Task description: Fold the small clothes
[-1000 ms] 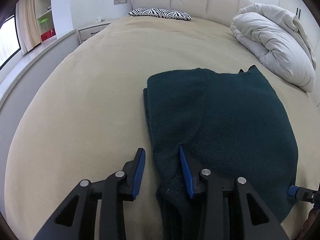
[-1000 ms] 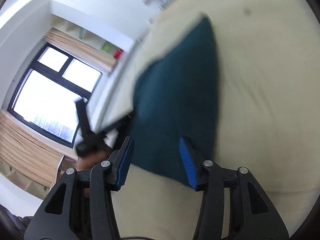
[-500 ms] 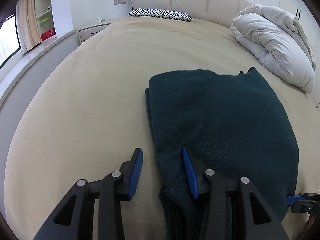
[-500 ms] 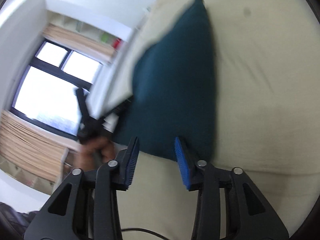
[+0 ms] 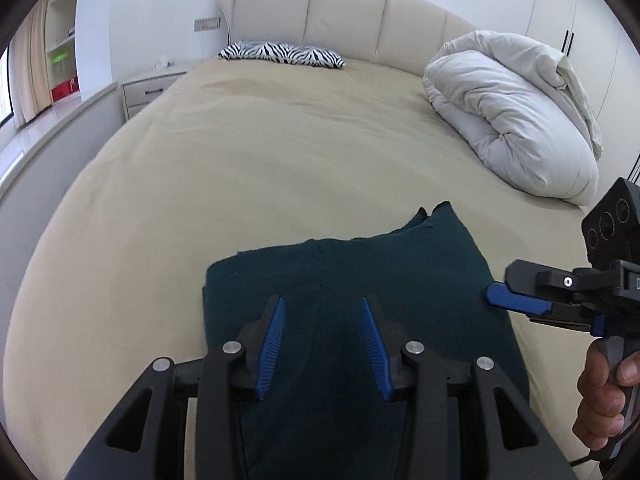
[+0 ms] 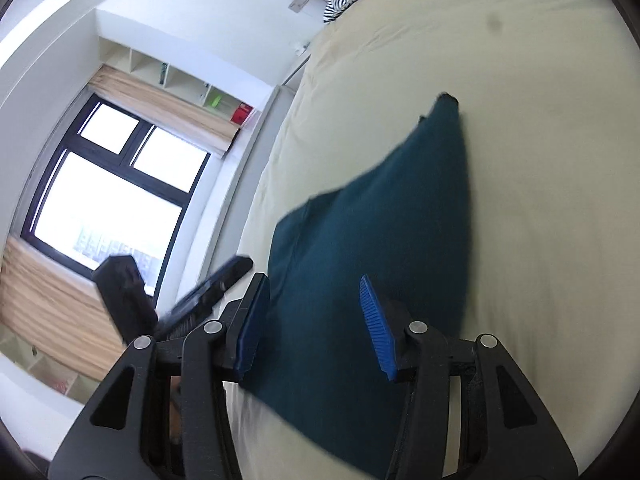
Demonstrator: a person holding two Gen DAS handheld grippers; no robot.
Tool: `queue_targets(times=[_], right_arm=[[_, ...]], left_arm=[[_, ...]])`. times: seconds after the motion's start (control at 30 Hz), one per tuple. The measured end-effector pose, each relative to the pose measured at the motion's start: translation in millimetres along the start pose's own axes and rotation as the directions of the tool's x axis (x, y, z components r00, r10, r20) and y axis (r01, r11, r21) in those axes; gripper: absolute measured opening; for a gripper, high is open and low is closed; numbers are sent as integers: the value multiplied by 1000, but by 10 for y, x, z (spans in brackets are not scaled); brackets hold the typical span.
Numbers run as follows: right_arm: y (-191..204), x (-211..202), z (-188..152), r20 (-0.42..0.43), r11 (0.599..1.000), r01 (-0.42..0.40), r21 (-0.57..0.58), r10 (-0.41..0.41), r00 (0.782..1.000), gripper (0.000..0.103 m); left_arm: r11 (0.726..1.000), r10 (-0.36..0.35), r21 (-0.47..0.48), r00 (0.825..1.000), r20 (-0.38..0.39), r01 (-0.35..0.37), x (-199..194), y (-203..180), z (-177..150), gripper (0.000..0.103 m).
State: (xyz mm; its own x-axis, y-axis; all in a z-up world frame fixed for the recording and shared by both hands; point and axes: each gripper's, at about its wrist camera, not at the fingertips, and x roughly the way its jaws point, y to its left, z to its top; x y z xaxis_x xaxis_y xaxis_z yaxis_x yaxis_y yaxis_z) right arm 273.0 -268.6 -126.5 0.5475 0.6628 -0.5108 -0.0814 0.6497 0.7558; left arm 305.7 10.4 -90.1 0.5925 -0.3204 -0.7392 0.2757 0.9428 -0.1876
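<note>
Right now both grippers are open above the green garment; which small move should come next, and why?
Probably lower the left gripper onto the near edge of the dark green garment and close on it. Its jaws stand open with cloth between them, nothing gripped, and the right gripper is open too. The garment lies partly folded on the bed.

Left wrist view: dark green garment (image 5: 360, 280) near edge hidden behind left tool (image 5: 323, 336). Right wrist view: garment and left tool body (image 6: 124, 292), lower left, motion-blurred; shelf contents too small.
</note>
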Motion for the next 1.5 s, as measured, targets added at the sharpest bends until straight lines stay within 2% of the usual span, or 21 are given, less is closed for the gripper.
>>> queue_targets(times=[0.07, 0.1, 0.17, 0.3, 0.37, 0.43, 0.53, 0.6, 0.67, 0.7, 0.77, 0.83, 0.9, 0.93, 1.07, 1.17, 1.3, 1.33, 1.4, 1.47, 1.5], right_arm=[[-74, 207, 178, -21, 1000, -12, 24, 12, 1000, 46], [-130, 356, 275, -41, 998, 17, 59, -15, 999, 45], [-285, 481, 365, -44, 995, 24, 98, -19, 999, 44], [-599, 543, 556, 4, 986, 49, 160, -50, 999, 44], [-761, 538, 564, 17, 980, 11, 199, -14, 1000, 41], [-850, 522, 549, 32, 976, -26, 218, 20, 999, 39], [-963, 393, 547, 71, 973, -37, 226, 21, 997, 39], [-1088, 176, 527, 112, 965, -26, 262, -4, 994, 42], [-1155, 14, 502, 131, 955, 47, 294, -89, 987, 45], [-1181, -85, 465, 138, 954, 44, 297, -89, 986, 48], [-1145, -223, 348, 133, 958, 30, 286, -71, 989, 58], [-1070, -303, 191, 113, 963, -12, 269, -19, 993, 76], [-989, -287, 56, 70, 965, -47, 260, 30, 997, 77], [-927, -249, -10, 39, 967, -53, 251, 44, 998, 78], [-623, 39, -214, -57, 976, -76, 206, 89, 994, 78], [-529, 248, -276, -114, 984, -4, 177, 25, 993, 78], [-427, 319, -294, -131, 986, 11, 168, 11, 991, 77], [-407, 351, -302, -139, 987, 20, 159, 3, 990, 75], [-374, 471, -290, -147, 988, 29, 149, -7, 989, 70], [-382, 479, -296, -142, 986, 30, 161, -7, 990, 65], [-381, 495, -295, -136, 985, 27, 170, -4, 991, 61]], left_arm=[[999, 3, -38, 999, -46, -5, 244, 106, 17, 43], [998, -26, -62, 998, -61, 22, 333, 186, 8, 43], [988, -96, -122, 994, -46, 90, 381, 315, -12, 43], [974, -174, -146, 985, -16, 170, 384, 433, -82, 42], [953, -238, -192, 971, -7, 233, 406, 557, -104, 40], [931, -283, -239, 959, 1, 275, 427, 669, -105, 34], [897, -343, -291, 939, 20, 334, 421, 835, -160, 25], [878, -362, -322, 931, 35, 353, 343, 917, -195, 22], [877, -353, -332, 934, 49, 348, 191, 967, -226, 27], [876, -349, -333, 935, 63, 349, 92, 984, -251, 33], [864, -349, -353, 932, 92, 359, -92, 1034, -319, 65], [854, -357, -373, 930, 87, 363, -198, 1075, -404, 71], [829, -406, -393, 911, 68, 398, -245, 1107, -508, 71], [822, -416, -406, 908, 52, 400, -242, 1123, -555, 71], [830, -397, -436, 918, -26, 346, -135, 1174, -709, 67], [814, -413, -461, 910, -36, 352, -117, 1240, -716, 66], [844, -406, -422, 908, -101, 330, 31, 1122, -673, 64], [844, -408, -422, 907, -104, 331, 50, 1111, -670, 63], [830, -424, -442, 900, -104, 340, 100, 1100, -649, 57], [800, -461, -480, 881, -105, 361, 180, 1119, -647, 44], [799, -462, -483, 880, -109, 360, 200, 1113, -644, 41]])
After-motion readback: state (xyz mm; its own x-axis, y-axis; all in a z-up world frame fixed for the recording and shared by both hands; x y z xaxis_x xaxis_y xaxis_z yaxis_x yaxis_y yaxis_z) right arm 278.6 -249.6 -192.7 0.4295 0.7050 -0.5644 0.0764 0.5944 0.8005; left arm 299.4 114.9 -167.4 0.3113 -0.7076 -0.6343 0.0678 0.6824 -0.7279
